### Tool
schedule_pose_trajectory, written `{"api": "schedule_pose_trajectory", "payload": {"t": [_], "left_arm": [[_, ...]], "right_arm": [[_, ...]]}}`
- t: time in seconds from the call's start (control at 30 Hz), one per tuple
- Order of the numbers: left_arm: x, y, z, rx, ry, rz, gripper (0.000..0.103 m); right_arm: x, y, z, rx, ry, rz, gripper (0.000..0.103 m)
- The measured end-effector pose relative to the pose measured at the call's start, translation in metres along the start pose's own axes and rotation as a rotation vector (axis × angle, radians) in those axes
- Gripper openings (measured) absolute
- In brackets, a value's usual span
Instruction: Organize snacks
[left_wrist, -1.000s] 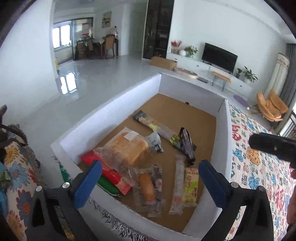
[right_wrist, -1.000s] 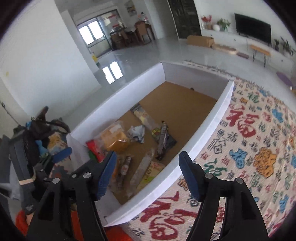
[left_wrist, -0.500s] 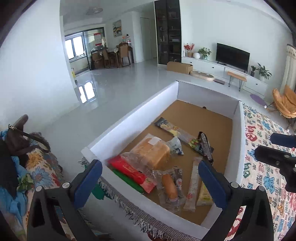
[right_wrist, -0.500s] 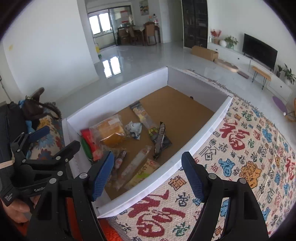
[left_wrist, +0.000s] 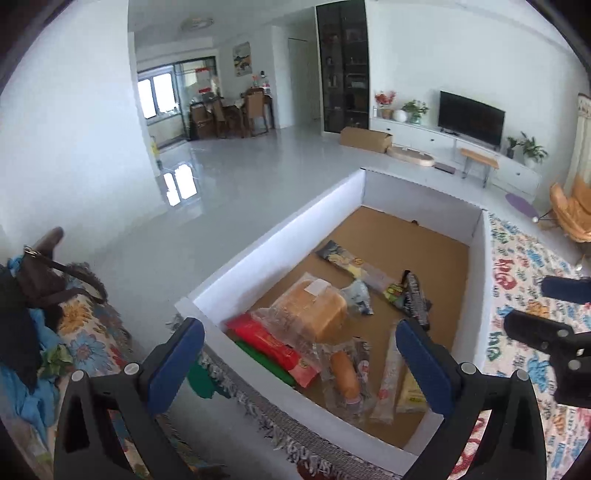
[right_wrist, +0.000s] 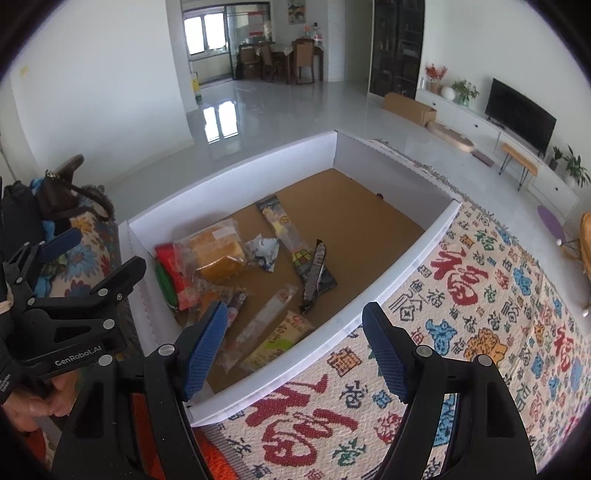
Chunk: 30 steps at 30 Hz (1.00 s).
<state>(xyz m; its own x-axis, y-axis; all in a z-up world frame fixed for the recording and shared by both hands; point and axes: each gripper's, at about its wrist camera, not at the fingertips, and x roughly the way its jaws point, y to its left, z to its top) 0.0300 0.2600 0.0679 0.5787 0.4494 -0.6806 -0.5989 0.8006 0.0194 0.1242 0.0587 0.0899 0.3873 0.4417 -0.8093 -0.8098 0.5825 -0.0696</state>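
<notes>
A white-walled box (left_wrist: 280, 236) (right_wrist: 406, 266) with a brown floor holds several snacks. A bagged bread loaf (left_wrist: 314, 310) (right_wrist: 218, 254) lies by a red packet (left_wrist: 273, 343) (right_wrist: 173, 269), a green packet (left_wrist: 258, 362), a sausage bun (left_wrist: 343, 373), a clear long stick pack (left_wrist: 388, 362) (right_wrist: 262, 321), a yellow packet (right_wrist: 277, 339), a dark bar (left_wrist: 413, 299) (right_wrist: 314, 273) and a long patterned pack (left_wrist: 343, 258) (right_wrist: 284, 229). My left gripper (left_wrist: 299, 365) is open and empty, above the box's near corner. My right gripper (right_wrist: 295, 347) is open and empty, above the box's right wall.
A patterned rug (right_wrist: 480, 314) covers the surface right of the box. A floral cloth with bags (left_wrist: 55, 314) lies left. Beyond are a shiny floor, a TV unit (left_wrist: 472, 118) and a dining set (left_wrist: 229, 114).
Both grippers have pulled back and risen from the box, so it looks smaller and farther. Both stay open. The snacks have not moved.
</notes>
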Motion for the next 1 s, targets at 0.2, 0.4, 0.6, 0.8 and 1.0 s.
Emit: {"api": "schedule_pose_trajectory", "payload": {"t": [0.2,0.4,0.6,0.8,1.0], "left_arm": [[0.001,0.002,0.004,0.016,0.057,-0.037,0.103],[0.008,0.004,0.002,0.005,0.11,-0.043,0.103],[0.015,0.01,0.0,-0.05,0.186,-0.076,0.103],[0.012,0.008,0.002,-0.022,0.182,-0.047,0.103],[0.016,0.01,0.002,-0.041,0.202,-0.053,0.102]], "right_arm": [[0.002,0.01,0.003,-0.017,0.011,0.001,0.078],[0.012,0.012,0.003,-0.012,0.044,-0.006,0.078],[0.02,0.009,0.003,0.008,0.086,-0.013,0.078],[0.017,0.007,0.006,0.018,0.085,-0.012,0.078],[0.015,0.007,0.008,0.026,0.08,-0.006,0.078]]}}
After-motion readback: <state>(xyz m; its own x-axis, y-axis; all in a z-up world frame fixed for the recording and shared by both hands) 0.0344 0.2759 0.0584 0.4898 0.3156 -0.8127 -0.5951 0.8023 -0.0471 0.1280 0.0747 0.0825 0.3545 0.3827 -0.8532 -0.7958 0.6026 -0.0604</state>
